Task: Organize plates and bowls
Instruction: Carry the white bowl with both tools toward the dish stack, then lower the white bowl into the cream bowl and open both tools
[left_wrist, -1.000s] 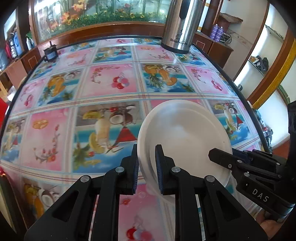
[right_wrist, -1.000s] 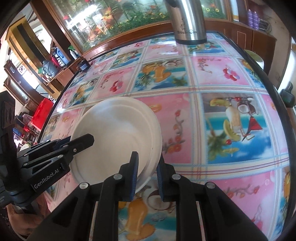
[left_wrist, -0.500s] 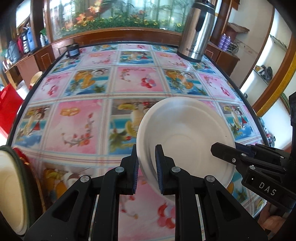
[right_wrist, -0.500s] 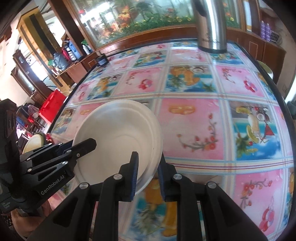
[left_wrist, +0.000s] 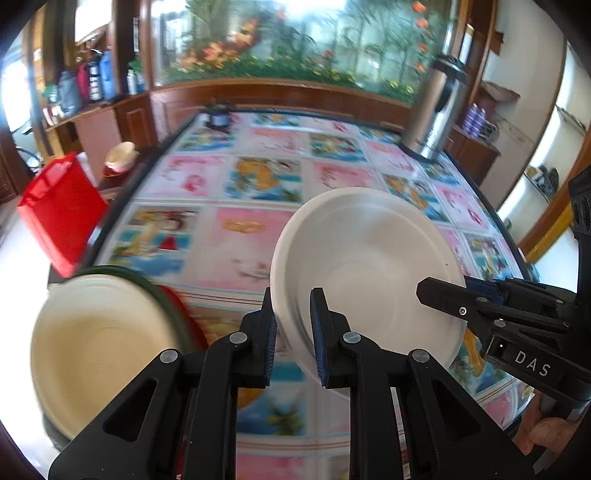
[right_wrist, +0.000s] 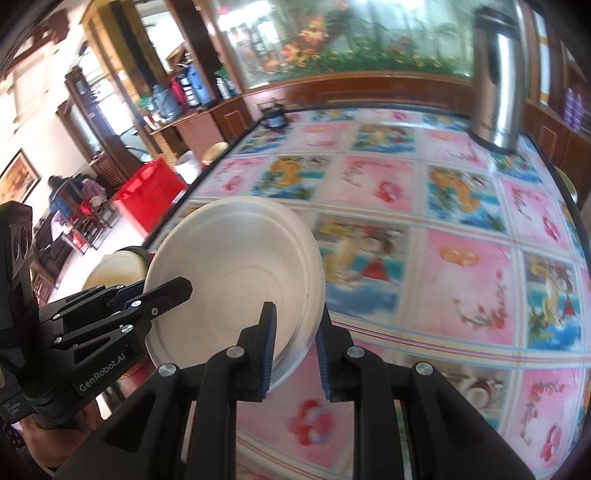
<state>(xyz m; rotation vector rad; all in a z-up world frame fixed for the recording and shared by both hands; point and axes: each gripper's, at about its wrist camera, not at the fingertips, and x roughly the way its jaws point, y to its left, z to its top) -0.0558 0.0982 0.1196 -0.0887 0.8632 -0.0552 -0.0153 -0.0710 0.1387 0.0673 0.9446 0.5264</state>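
White plate (left_wrist: 365, 266) hangs tilted above the patterned bench (left_wrist: 229, 236), hollow face toward the cameras, left gripper (left_wrist: 293, 332) and right gripper (right_wrist: 295, 343) clamped on opposite rims. Cream stack of dishes (left_wrist: 99, 347) lies low on the left, nearer the left gripper.

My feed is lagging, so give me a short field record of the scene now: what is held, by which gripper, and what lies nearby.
held item: white plate, off the table, tilted
left gripper: shut on the plate's left rim
right gripper: shut on the plate's right rim
nearby stack: cream bowl in green and red dishes, at the table's left edge
table: fruit-print cloth
far corner: steel flask, upright
off table: red bag
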